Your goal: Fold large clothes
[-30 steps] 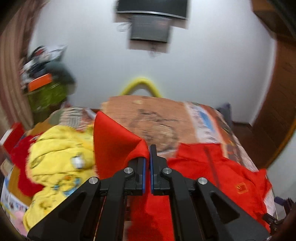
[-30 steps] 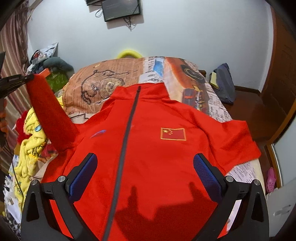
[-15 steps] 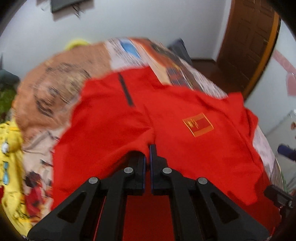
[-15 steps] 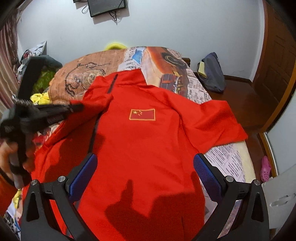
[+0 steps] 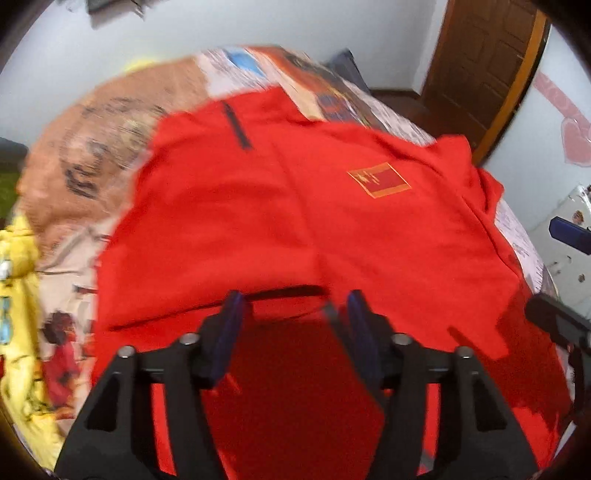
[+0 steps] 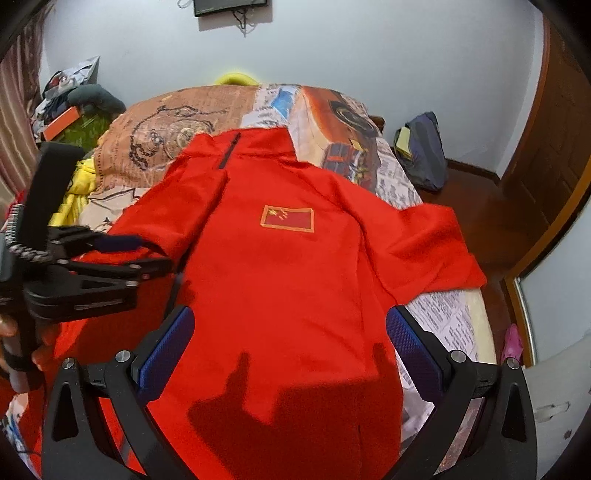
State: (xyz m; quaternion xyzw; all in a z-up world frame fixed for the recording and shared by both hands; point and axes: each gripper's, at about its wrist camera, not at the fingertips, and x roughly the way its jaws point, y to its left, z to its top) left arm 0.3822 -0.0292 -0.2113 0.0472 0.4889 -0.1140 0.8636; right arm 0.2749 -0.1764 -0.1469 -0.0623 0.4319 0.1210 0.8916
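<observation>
A large red jacket [image 6: 288, 266] with a flag patch [image 6: 287, 218] lies front-up on the bed; it also shows in the left wrist view [image 5: 295, 206]. Its left sleeve [image 5: 207, 229] is folded across the chest, with the cuff edge just ahead of my left gripper [image 5: 293, 314]. That gripper is open and empty; it shows from the side in the right wrist view [image 6: 147, 254]. My right gripper [image 6: 291, 339] is open and empty above the jacket's lower body. The right sleeve [image 6: 436, 247] lies spread out toward the bed's right edge.
The bed has a printed cover [image 6: 177, 125]. Yellow clothing [image 5: 18, 295] is heaped at its left side. A dark bag [image 6: 421, 151] sits on the floor right of the bed, by a wooden door [image 5: 480, 66]. A screen [image 6: 229, 5] hangs on the far wall.
My left gripper carried the left sleeve up and across the chest, then opened and let it go. The right gripper stayed open and drifted slightly.
</observation>
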